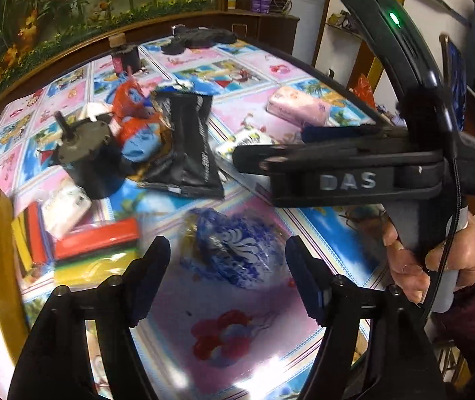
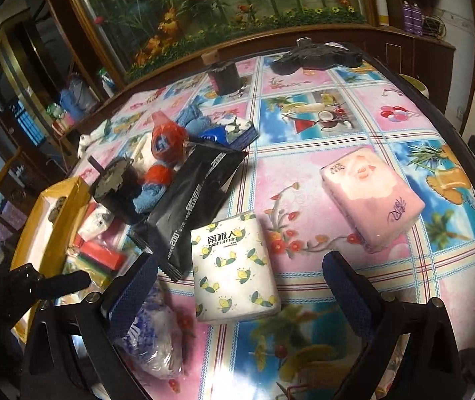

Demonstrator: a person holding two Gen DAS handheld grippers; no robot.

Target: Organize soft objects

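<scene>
My left gripper (image 1: pixel 227 260) is open, its fingers either side of a blue-and-white bag (image 1: pixel 234 250) lying on the table. My right gripper (image 2: pixel 237 280) is open above a white tissue pack with lemon print (image 2: pixel 234 266); in the left wrist view it (image 1: pixel 264 156) reaches in from the right. A pink tissue pack (image 2: pixel 370 196) lies to the right, also seen in the left wrist view (image 1: pixel 299 106). A black wipes pack (image 2: pixel 197 206) lies left of the white pack.
A patterned tablecloth (image 2: pixel 320 126) covers the round table. A black cup with lid (image 1: pixel 87 160), orange-blue cloths (image 1: pixel 134 123), coloured sponges (image 1: pixel 94 243) and a yellow box (image 2: pixel 47 216) crowd the left. A dark jar (image 2: pixel 224 73) and a black object (image 2: pixel 317 55) stand at the far edge.
</scene>
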